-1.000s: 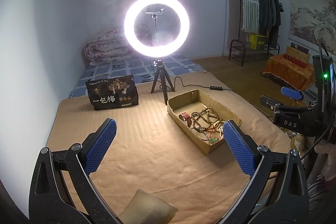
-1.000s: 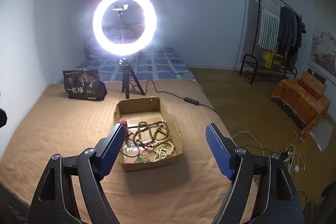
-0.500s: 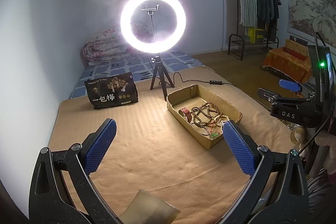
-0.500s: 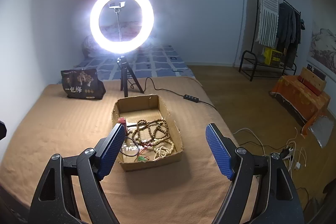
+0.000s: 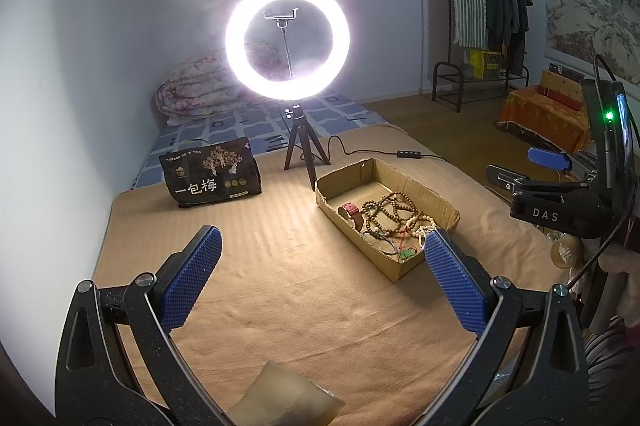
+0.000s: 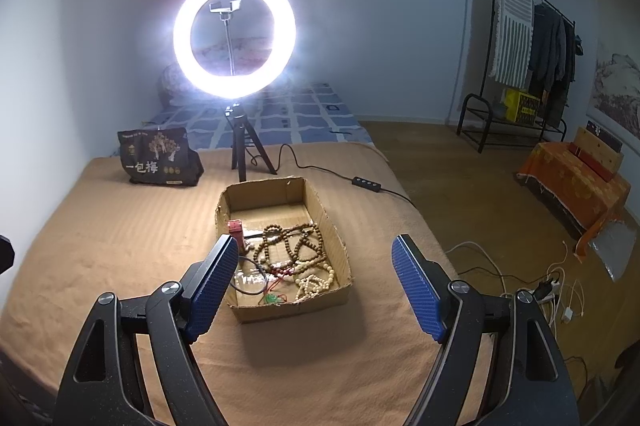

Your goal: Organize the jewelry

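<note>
From my left camera the near corner of the shallow brown cardboard tray [image 5: 404,182] is cut off by my own blue finger pad [image 5: 454,286], so I lose the nearest pieces there. The jewellery sits in the near half of that tray: a tangle of brown wooden bead strands [image 6: 292,246], a cream bead string [image 6: 314,282], a reddish watch strap [image 6: 236,232] at the left wall, a small green piece [image 6: 272,299] and a thin dark loop I cannot identify. My right camera's left pad [image 6: 210,286] covers the tray's near left corner.

The left gripper [image 5: 320,282] stands wide with nothing between its fingers, hanging over bare tan blanket [image 5: 280,286]. The right gripper [image 6: 316,284] is equally wide and empty, framing the tray from the near side.

A pale cushion-like thing [image 5: 286,402] at the bottom edge is cropped and unclear. The glaring ring light on its black tripod [image 6: 234,34] washes out the wall behind. A black printed pouch [image 6: 158,158] stands far left. Open blanket lies left of the tray; to its right the bed edge is near.
</note>
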`<move>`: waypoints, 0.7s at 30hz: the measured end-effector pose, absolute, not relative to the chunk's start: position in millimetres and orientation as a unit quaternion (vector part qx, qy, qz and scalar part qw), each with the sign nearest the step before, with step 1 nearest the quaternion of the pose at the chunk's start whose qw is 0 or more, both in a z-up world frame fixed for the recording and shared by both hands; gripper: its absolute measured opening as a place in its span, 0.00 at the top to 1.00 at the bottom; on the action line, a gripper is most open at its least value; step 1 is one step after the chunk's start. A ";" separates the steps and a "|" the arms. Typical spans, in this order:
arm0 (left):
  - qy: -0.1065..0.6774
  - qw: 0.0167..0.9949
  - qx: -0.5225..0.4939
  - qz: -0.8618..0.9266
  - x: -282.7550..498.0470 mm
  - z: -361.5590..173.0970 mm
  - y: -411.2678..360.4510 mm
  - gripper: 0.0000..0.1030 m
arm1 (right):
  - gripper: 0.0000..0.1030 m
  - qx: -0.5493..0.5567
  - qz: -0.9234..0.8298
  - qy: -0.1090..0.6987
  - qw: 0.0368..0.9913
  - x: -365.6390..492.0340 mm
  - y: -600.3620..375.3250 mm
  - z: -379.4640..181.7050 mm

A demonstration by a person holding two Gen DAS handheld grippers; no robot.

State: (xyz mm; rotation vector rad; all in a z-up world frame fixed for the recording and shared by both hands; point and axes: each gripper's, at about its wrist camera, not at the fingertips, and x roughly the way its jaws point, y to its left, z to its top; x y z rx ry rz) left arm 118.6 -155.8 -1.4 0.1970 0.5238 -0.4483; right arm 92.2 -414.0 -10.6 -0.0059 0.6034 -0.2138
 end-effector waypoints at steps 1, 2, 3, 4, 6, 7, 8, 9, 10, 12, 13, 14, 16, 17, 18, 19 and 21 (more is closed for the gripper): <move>0.256 0.937 0.097 -0.219 118.6 -1.5 -155.9 0.00 | 0.23 -0.003 -0.105 0.297 0.949 92.3 -414.2 -10.6; 0.257 0.936 0.097 -0.219 118.8 -1.6 -156.0 0.00 | 0.23 -0.005 -0.104 0.297 0.949 92.3 -414.5 -10.5; 0.257 0.936 0.097 -0.219 118.5 -1.2 -156.4 0.00 | 0.23 -0.005 -0.104 0.297 0.949 92.3 -414.5 -10.5; 0.258 0.936 0.098 -0.220 118.0 -1.9 -156.3 0.00 | 0.23 -0.005 -0.103 0.298 0.949 92.3 -414.6 -10.7; 0.258 0.935 0.099 -0.221 117.8 -2.5 -155.7 0.00 | 0.23 -0.005 -0.102 0.299 0.949 92.7 -414.9 -10.8; 0.258 0.935 0.099 -0.221 117.8 -2.5 -155.9 0.00 | 0.23 -0.005 -0.102 0.300 0.949 93.1 -414.4 -11.1; 0.258 0.936 0.099 -0.220 117.9 -2.5 -155.2 0.00 | 0.23 -0.005 -0.102 0.299 0.949 93.2 -414.3 -11.1; 0.258 0.936 0.099 -0.220 117.9 -2.5 -155.6 0.00 | 0.23 -0.004 -0.102 0.299 0.949 93.2 -414.2 -11.1; 0.258 0.935 0.099 -0.221 117.7 -2.4 -156.0 0.00 | 0.23 -0.004 -0.102 0.300 0.949 93.3 -414.2 -11.2; 0.258 0.935 0.099 -0.221 117.6 -2.5 -156.1 0.00 | 0.23 -0.003 -0.102 0.299 0.949 93.1 -414.1 -11.1; 0.258 0.935 0.100 -0.220 117.6 -2.5 -156.1 0.00 | 0.23 -0.004 -0.102 0.299 0.949 93.2 -414.0 -11.2; 0.258 0.936 0.100 -0.220 117.6 -2.5 -156.0 0.00 | 0.23 -0.004 -0.102 0.299 0.949 93.3 -414.2 -11.2; 0.258 0.936 0.100 -0.219 118.2 -2.4 -155.3 0.00 | 0.23 -0.004 -0.102 0.299 0.949 93.3 -414.3 -11.3; 0.259 0.936 0.100 -0.219 118.9 -2.5 -154.3 0.00 | 0.23 -0.004 -0.102 0.300 0.949 93.4 -414.3 -11.4; 0.259 0.935 0.100 -0.220 118.2 -2.4 -155.2 0.00 | 0.23 -0.004 -0.102 0.300 0.948 93.5 -414.2 -11.3; 0.259 0.935 0.100 -0.220 118.1 -2.4 -155.3 0.00 | 0.23 -0.005 -0.102 0.300 0.948 93.2 -414.3 -11.3; 0.260 0.935 0.099 -0.219 118.3 -2.7 -154.7 0.00 | 0.23 -0.004 -0.101 0.300 0.948 93.1 -414.1 -11.3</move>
